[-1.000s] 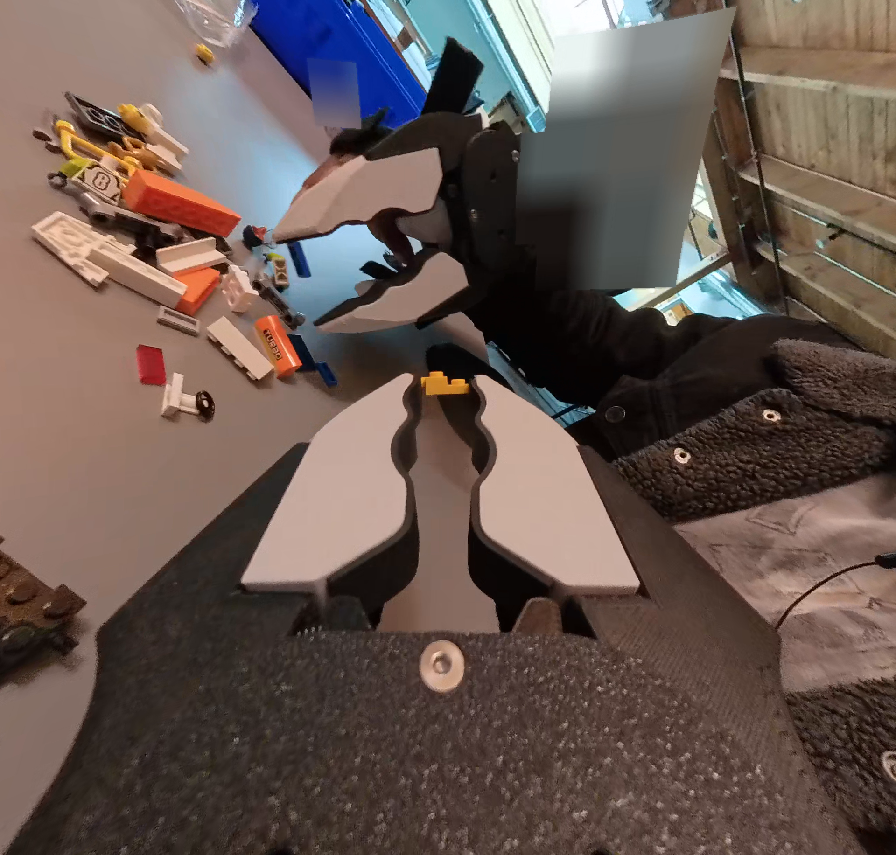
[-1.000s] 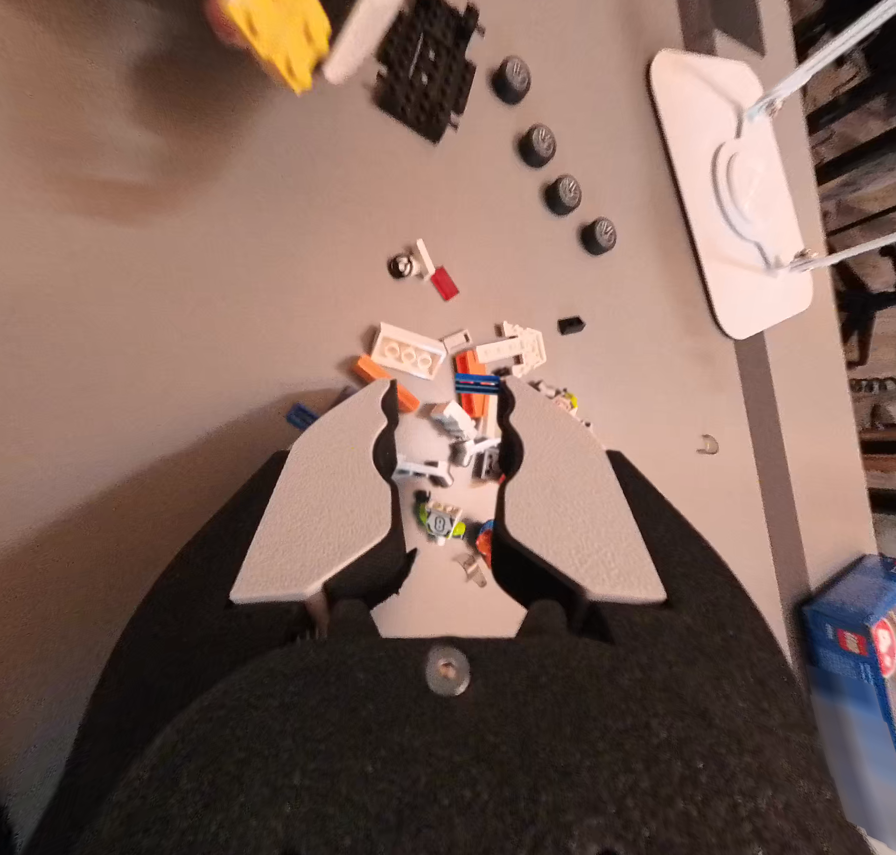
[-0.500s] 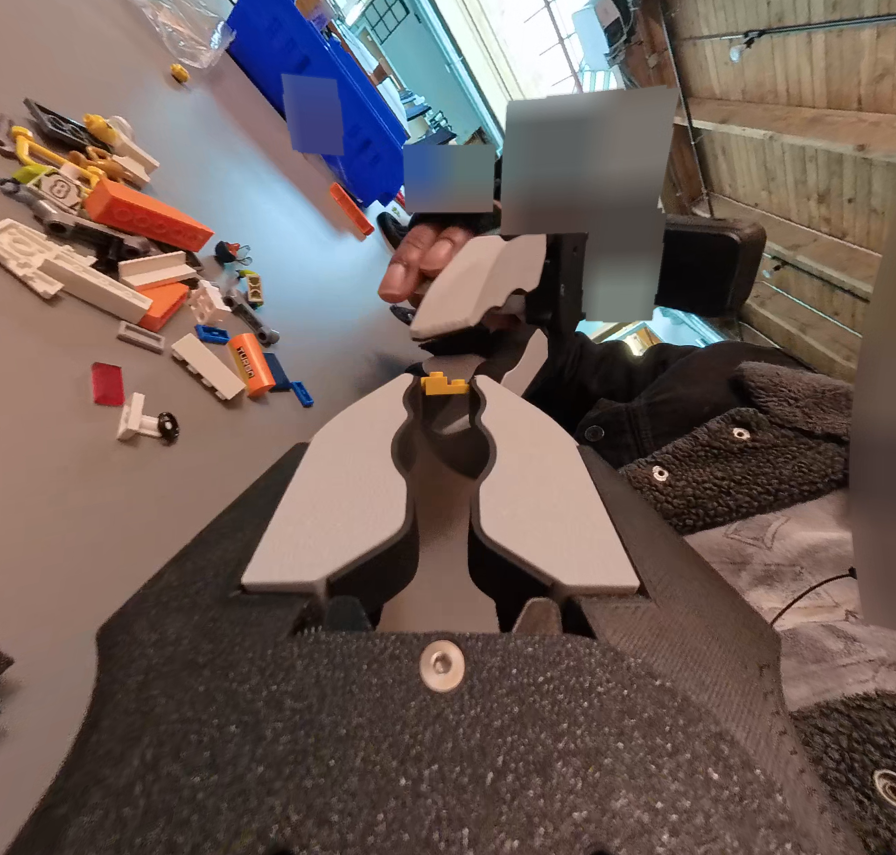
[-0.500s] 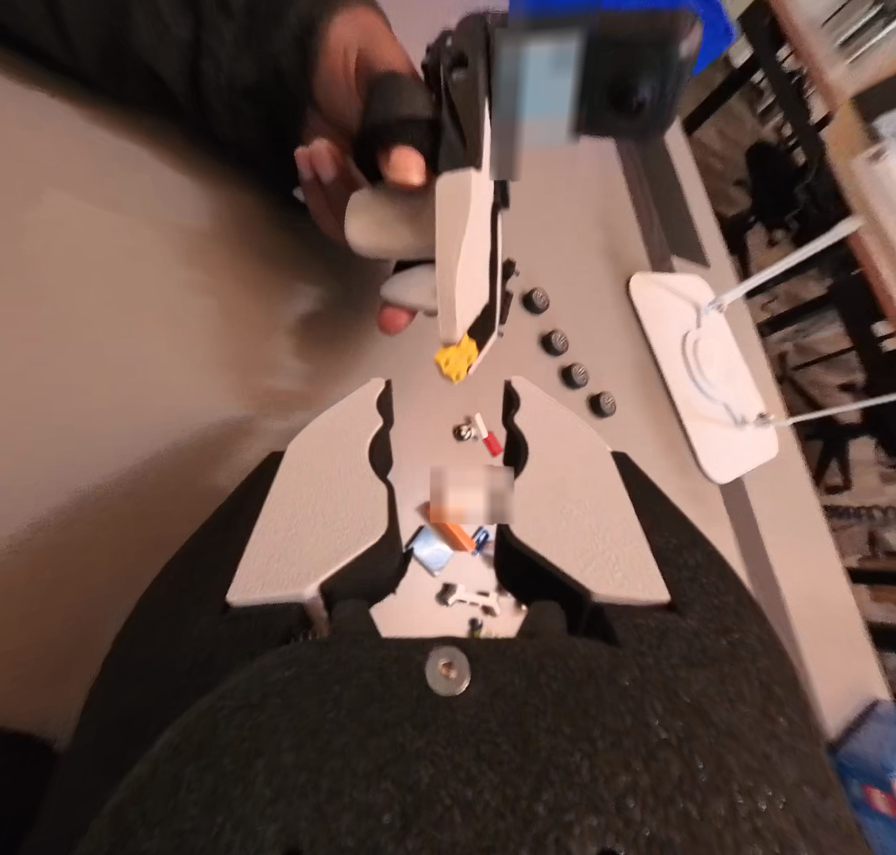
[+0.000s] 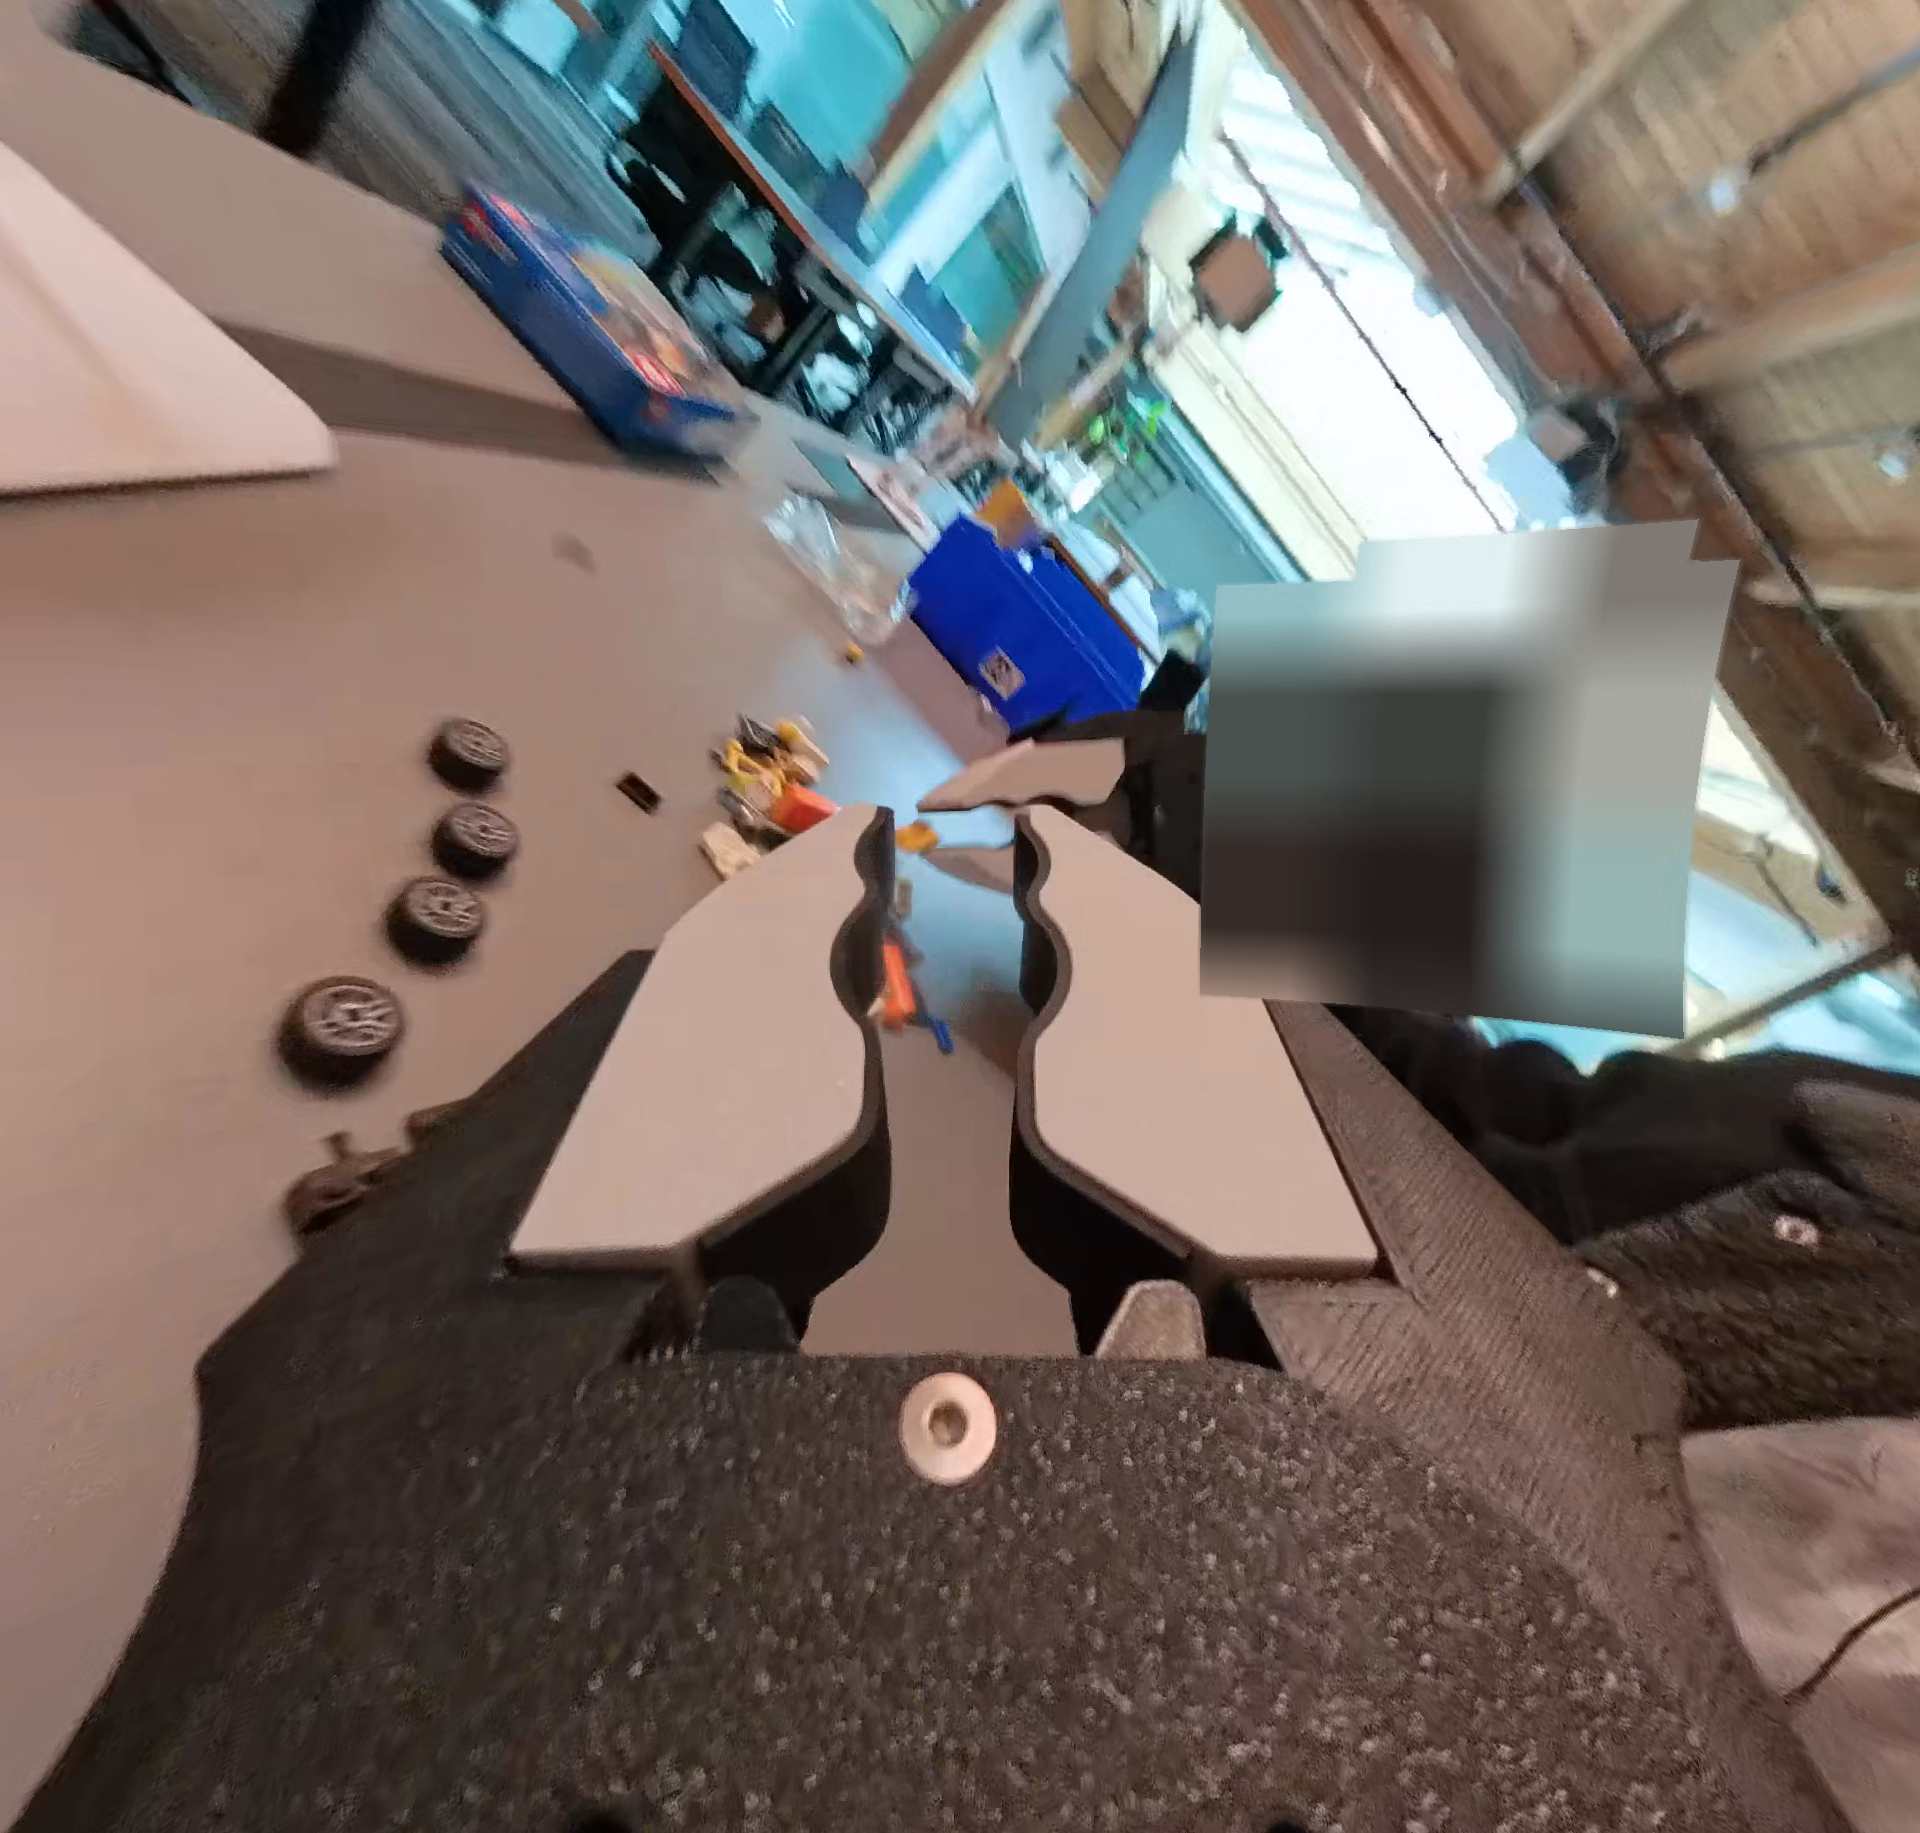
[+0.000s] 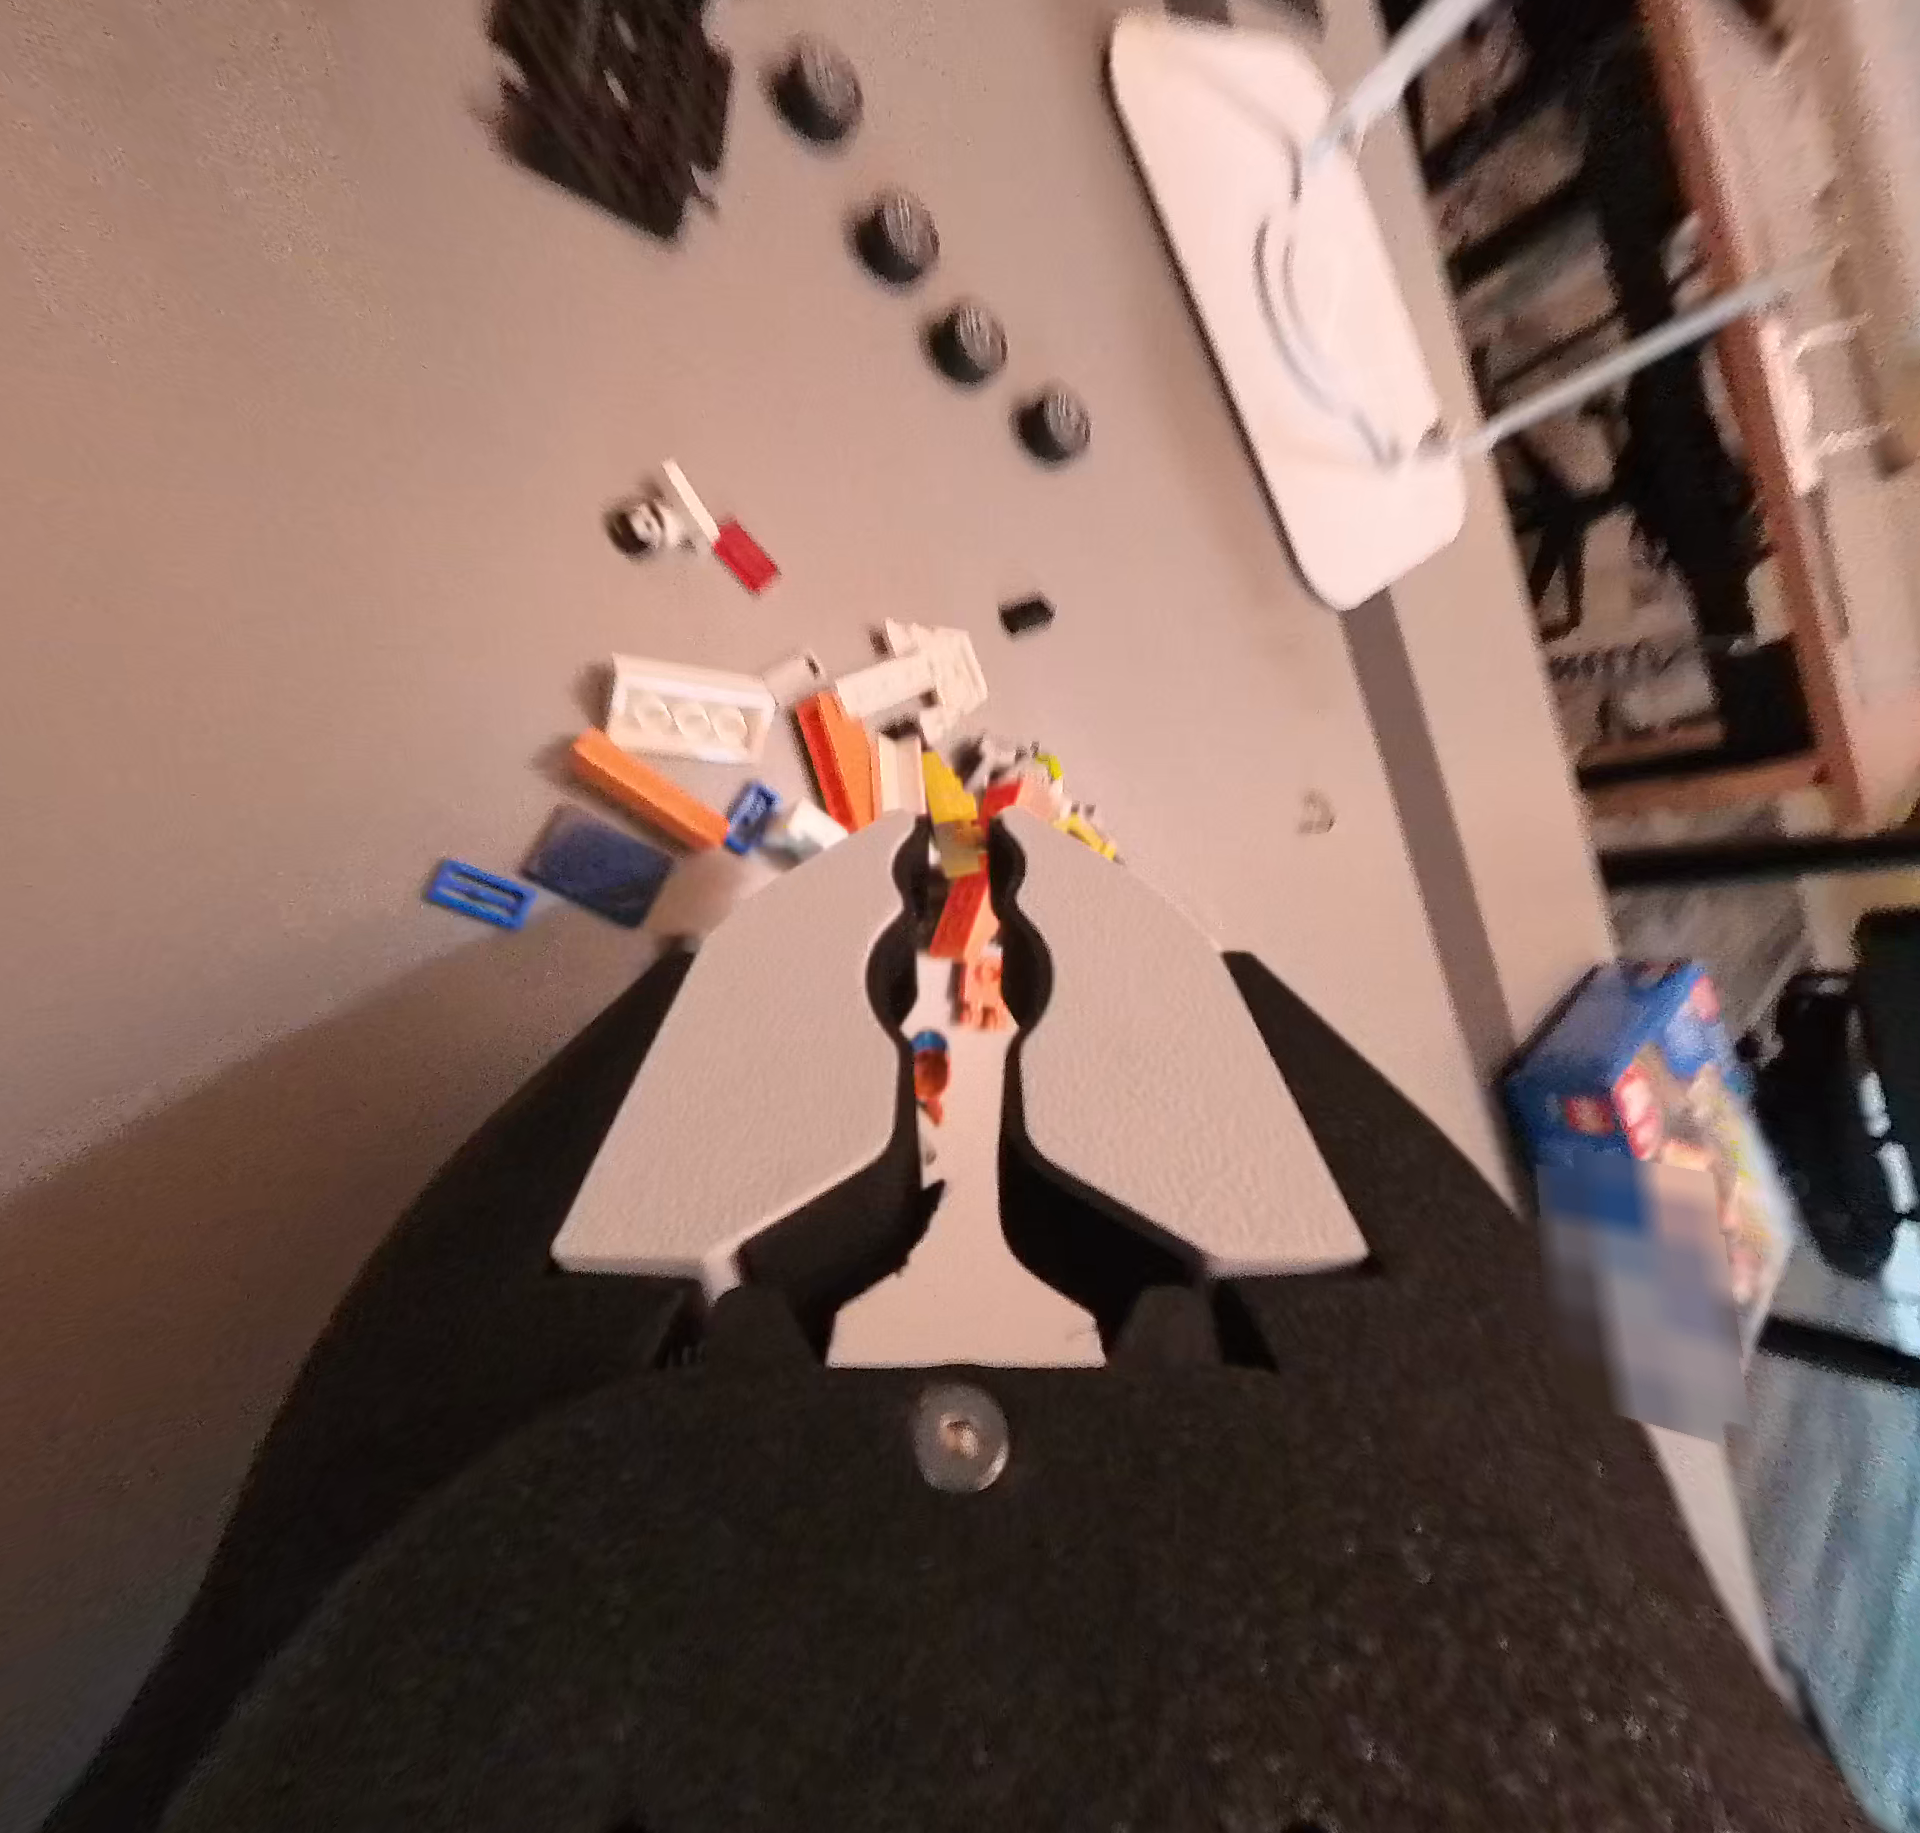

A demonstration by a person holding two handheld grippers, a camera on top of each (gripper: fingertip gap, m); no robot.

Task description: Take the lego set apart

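Note:
My right gripper [image 6: 958, 833] is shut on a small yellow piece [image 6: 958, 838] and holds it above the pile of loose lego pieces [image 6: 831, 734]. In the left wrist view that yellow piece [image 5: 914, 836] sits at the tip of the right gripper's fingers [image 5: 1029, 777], just beyond my left fingertips. My left gripper [image 5: 954, 825] is open, with nothing pressed between its pads. The right wrist view is blurred.
Several black wheels [image 6: 904, 235] lie in a row next to a black chassis plate [image 6: 608, 69]. A white stand base [image 6: 1299, 308] and a blue box [image 6: 1621, 1077] are at the table's right edge. A blue bin [image 5: 1018, 630] stands beyond. A person's dark jacket [image 5: 1662, 1160] is at the right. There is about 20 cm between the tips of the two grippers.
The yellow piece has gone from my left gripper to my right: the right pads closed on it and the left pads parted. Both views have swung towards the table.

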